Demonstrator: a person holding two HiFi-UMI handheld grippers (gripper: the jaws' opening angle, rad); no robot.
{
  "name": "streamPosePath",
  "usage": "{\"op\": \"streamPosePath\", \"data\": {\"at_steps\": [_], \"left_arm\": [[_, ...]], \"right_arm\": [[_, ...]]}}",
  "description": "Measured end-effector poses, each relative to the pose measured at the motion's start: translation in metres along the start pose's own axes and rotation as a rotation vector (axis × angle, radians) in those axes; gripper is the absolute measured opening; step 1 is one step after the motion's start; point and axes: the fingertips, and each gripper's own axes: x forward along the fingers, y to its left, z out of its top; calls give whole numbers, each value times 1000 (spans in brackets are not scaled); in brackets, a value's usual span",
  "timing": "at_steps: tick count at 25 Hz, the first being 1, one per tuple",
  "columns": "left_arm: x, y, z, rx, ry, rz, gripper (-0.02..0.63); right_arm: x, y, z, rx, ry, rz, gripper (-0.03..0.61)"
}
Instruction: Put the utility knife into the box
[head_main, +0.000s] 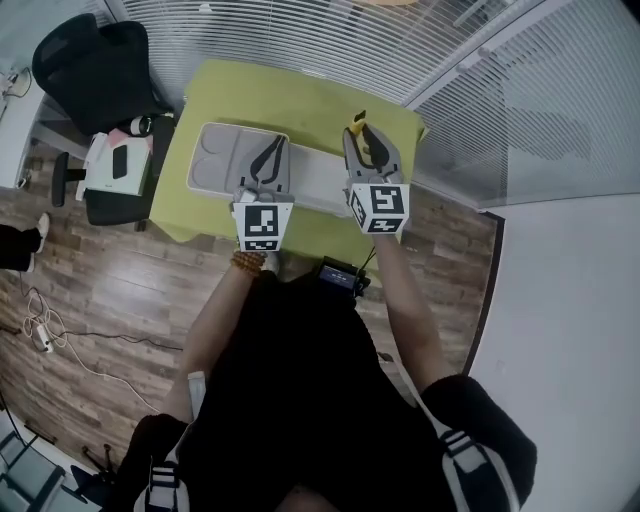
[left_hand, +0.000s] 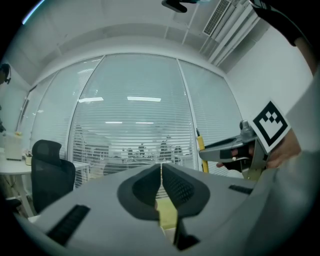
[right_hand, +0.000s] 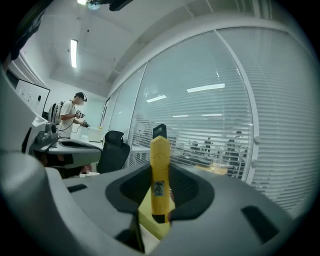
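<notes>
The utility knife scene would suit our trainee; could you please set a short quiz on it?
1. Which gripper holds the yellow utility knife: A, the left gripper, or B, the right gripper?
2. True or false: the left gripper's jaws stand wide apart.
3. Fill in: the grey box lies on a ___ table.
Key: 1 B; 2 false, they are together; 3 green.
</notes>
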Motion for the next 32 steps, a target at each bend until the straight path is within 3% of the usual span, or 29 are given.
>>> {"op": "streamPosePath", "data": {"at_steps": [32], "left_arm": [[9,27,-22,-3,60,40,18]], "right_arm": [[49,32,-116,-17,295,184,109]]}}
